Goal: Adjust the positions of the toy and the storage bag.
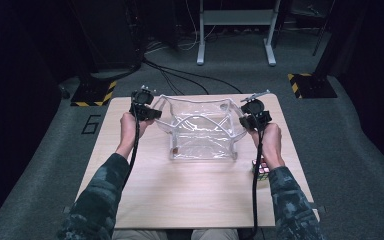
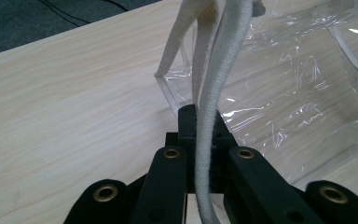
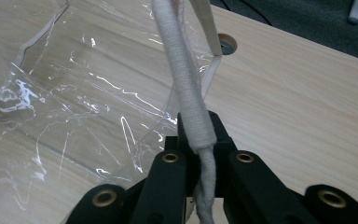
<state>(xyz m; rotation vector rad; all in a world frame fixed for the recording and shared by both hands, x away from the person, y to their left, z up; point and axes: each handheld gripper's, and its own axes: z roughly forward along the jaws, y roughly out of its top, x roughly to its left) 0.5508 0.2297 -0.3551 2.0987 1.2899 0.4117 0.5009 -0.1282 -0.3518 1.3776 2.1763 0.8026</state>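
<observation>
Both claws are pinching white rope handles: left gripper [image 1: 147, 111] is clamping the left handle [image 2: 214, 93], right gripper [image 1: 252, 119] the right handle [image 3: 186, 98]. Between them the clear plastic tote bag [image 1: 200, 135] is sitting mid-table [image 1: 180, 195], mouth stretching left-right. Nearer, a Rubik's cube [image 1: 261, 171], probably, is lying beside the right wrist.

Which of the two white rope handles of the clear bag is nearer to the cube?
The right-hand handle, clamped in the right gripper, is nearer to the puzzle cube; the left handle is across the bag.
</observation>
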